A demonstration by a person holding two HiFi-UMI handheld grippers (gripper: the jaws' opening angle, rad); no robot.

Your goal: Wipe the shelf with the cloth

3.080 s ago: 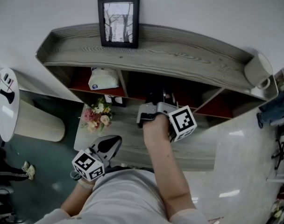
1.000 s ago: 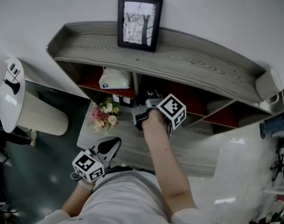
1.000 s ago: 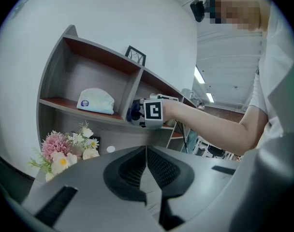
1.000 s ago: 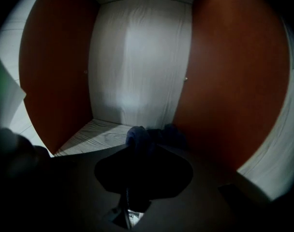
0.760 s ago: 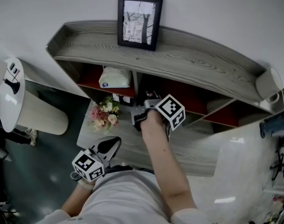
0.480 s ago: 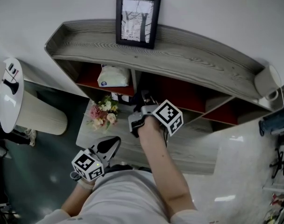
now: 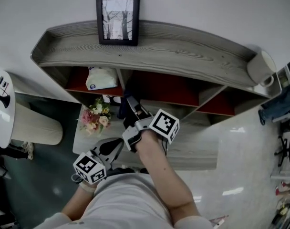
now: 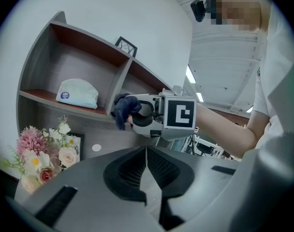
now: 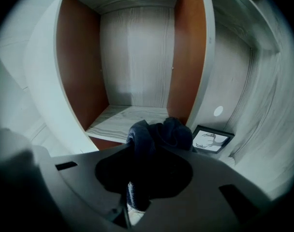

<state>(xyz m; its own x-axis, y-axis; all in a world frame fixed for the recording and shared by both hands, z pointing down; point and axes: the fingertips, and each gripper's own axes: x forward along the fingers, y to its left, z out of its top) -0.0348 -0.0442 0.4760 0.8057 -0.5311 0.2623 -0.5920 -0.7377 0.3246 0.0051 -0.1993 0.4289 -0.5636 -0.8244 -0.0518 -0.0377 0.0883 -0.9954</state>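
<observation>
Clamping a crumpled dark blue cloth (image 9: pixel 159 134) between its jaws, the right gripper (image 7: pixel 133 108) sits at the centre of the head view, just in front of the shelf (image 7: pixel 183 51). The soft fabric bunches in loose folds over the dark jaw tips and spills out above them. In the right gripper view it hangs before an open compartment with a pale wood-grain floor and back and smooth red-brown side walls. Whether the cloth touches the shelf edge cannot be told.

The shelf is a long unit of grey, strongly grained board. It has a raised lip round its top and slanted dividers below. A black-framed picture (image 7: pixel 118 18) stands upright on the top board at upper centre. A pale, rounded cup-like thing (image 7: pixel 261 68) lies near the right end. A soft white packet (image 7: pixel 101 78) rests in the left compartment. Below it, at centre left, is a small bunch of pink and cream flowers (image 7: pixel 93 118).

The left gripper (image 8: pixel 146 151) is at the lower left of the head view, near the person's body and well apart from the shelf. Its ribbed black pads are pressed together with nothing between them. Each gripper carries a white cube with black square markers.
</observation>
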